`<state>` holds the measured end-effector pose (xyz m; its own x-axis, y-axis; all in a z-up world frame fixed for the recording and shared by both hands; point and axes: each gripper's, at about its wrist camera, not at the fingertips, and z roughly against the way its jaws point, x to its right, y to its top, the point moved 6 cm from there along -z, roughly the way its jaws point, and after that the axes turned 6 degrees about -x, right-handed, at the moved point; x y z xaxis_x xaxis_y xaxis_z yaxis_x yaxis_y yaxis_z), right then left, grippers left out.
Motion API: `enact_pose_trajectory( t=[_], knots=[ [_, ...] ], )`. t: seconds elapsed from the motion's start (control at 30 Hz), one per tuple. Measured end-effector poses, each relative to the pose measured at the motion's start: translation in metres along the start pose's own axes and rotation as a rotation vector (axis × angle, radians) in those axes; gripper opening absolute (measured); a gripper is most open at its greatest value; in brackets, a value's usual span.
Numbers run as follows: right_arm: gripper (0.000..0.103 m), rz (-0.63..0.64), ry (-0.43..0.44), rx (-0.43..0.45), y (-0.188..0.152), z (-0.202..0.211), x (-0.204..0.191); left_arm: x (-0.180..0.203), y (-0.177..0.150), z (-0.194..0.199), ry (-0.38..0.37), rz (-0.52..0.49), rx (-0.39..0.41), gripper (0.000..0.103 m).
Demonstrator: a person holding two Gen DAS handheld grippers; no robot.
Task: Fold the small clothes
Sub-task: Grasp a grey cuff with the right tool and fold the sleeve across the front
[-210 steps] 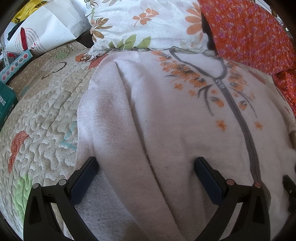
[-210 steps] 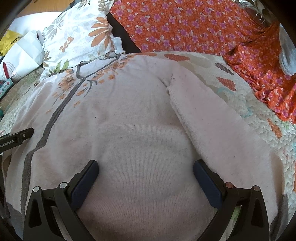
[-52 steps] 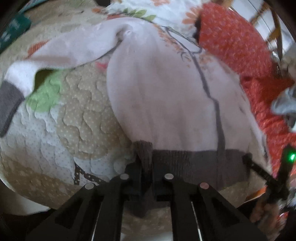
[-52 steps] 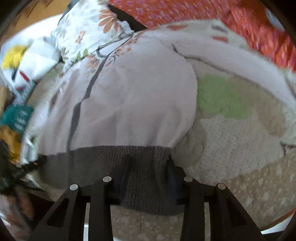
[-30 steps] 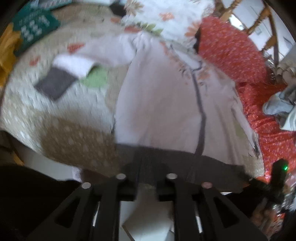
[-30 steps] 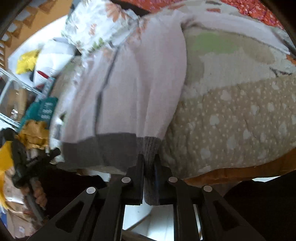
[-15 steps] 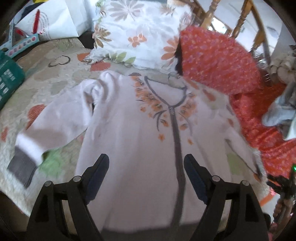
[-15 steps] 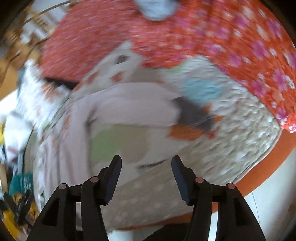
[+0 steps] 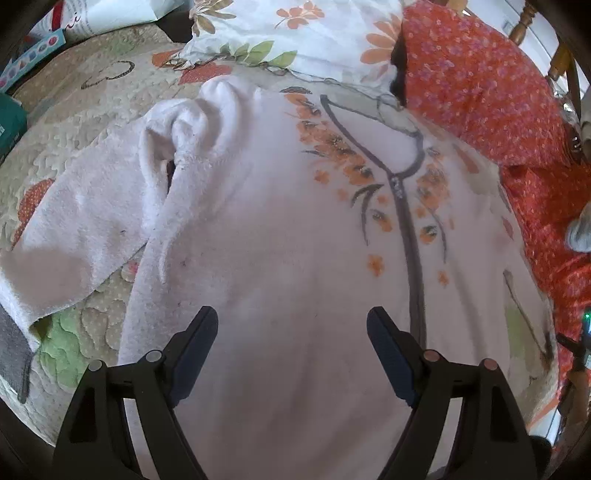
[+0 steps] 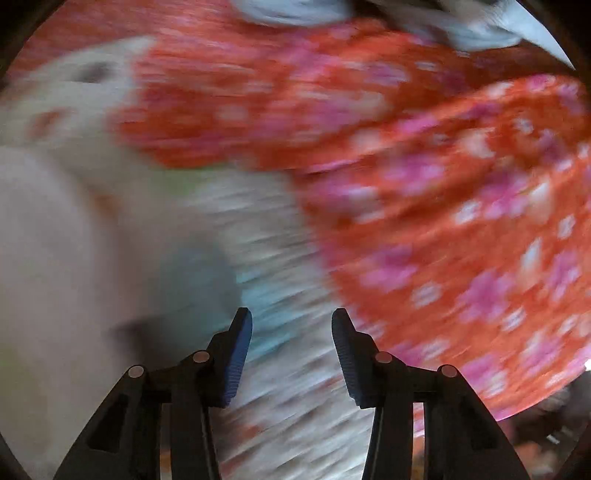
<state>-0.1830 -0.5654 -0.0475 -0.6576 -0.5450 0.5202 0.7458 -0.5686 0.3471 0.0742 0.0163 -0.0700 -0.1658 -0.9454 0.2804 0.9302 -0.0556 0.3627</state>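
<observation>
A white zip cardigan (image 9: 280, 229) with orange flower embroidery and grey trim lies flat, front up, on a quilted bed. Its left sleeve (image 9: 85, 221) is spread out to the left, ending in a grey cuff (image 9: 13, 354). My left gripper (image 9: 291, 332) is open and empty above the cardigan's lower body. My right gripper (image 10: 291, 332) is open and empty over the quilt; its view is motion-blurred, with a white sleeve (image 10: 48, 251) and dark cuff (image 10: 155, 332) at the left.
A floral pillow (image 9: 295, 33) and an orange flowered cloth (image 9: 487, 88) lie at the head of the bed. The orange cloth (image 10: 443, 184) fills the right wrist view's right side. A teal box (image 9: 9, 129) and white bags (image 9: 118, 14) sit at the left.
Both grippers let go of the grey hem and opened. The left one has moved in over the cardigan's body. The right one has swung right, toward the sleeve and the orange cloth.
</observation>
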Motion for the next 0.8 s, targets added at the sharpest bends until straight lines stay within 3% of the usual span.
enact_pose_trajectory(
  t=[0.03,0.1,0.2,0.3,0.37,0.5,0.53,0.6,0.63,0.67,0.7,0.73,0.8],
  knots=[
    [0.050,-0.037,-0.025,0.016,0.005,0.001,0.011,0.002,0.001,0.000,-0.011,0.004,-0.001,0.082],
    [0.050,-0.123,0.119,0.024,0.006,0.012,0.025,0.006,0.002,0.001,-0.030,0.005,-0.008,0.082],
    [0.052,-0.195,0.570,0.012,-0.012,0.042,0.020,0.014,0.002,-0.002,-0.060,0.006,-0.034,0.082],
    [0.052,-0.050,0.663,0.026,-0.024,0.060,-0.001,0.027,-0.001,-0.009,-0.120,0.007,-0.077,0.082],
    [0.052,0.064,0.732,0.035,-0.030,0.066,-0.025,0.032,-0.003,-0.010,-0.123,-0.006,-0.081,0.082],
    [0.052,0.041,0.920,-0.050,-0.028,0.050,-0.059,0.036,-0.007,-0.010,-0.092,-0.032,-0.066,0.082],
    [0.048,0.035,0.919,-0.078,-0.025,0.041,-0.065,0.035,-0.008,-0.010,-0.089,-0.028,-0.067,0.082],
    [0.036,0.020,0.676,-0.059,-0.017,0.021,-0.060,0.031,-0.007,-0.010,-0.094,-0.012,-0.071,0.082],
    [0.044,-0.009,0.537,-0.027,-0.010,0.018,-0.048,0.028,-0.006,-0.009,-0.098,0.000,-0.072,0.082],
    [0.050,-0.056,0.301,0.014,-0.003,0.017,-0.024,0.025,-0.005,-0.009,-0.104,0.014,-0.072,0.082],
    [0.059,-0.077,0.208,0.038,-0.002,0.021,-0.012,0.023,-0.004,-0.008,-0.112,0.028,-0.073,0.082],
    [0.060,-0.103,0.179,0.069,-0.002,0.028,0.000,0.021,-0.003,-0.006,-0.122,0.040,-0.075,0.082],
    [0.063,-0.143,0.413,0.065,-0.010,0.043,0.009,0.019,-0.003,-0.004,-0.134,0.054,-0.076,0.082]
  ],
)
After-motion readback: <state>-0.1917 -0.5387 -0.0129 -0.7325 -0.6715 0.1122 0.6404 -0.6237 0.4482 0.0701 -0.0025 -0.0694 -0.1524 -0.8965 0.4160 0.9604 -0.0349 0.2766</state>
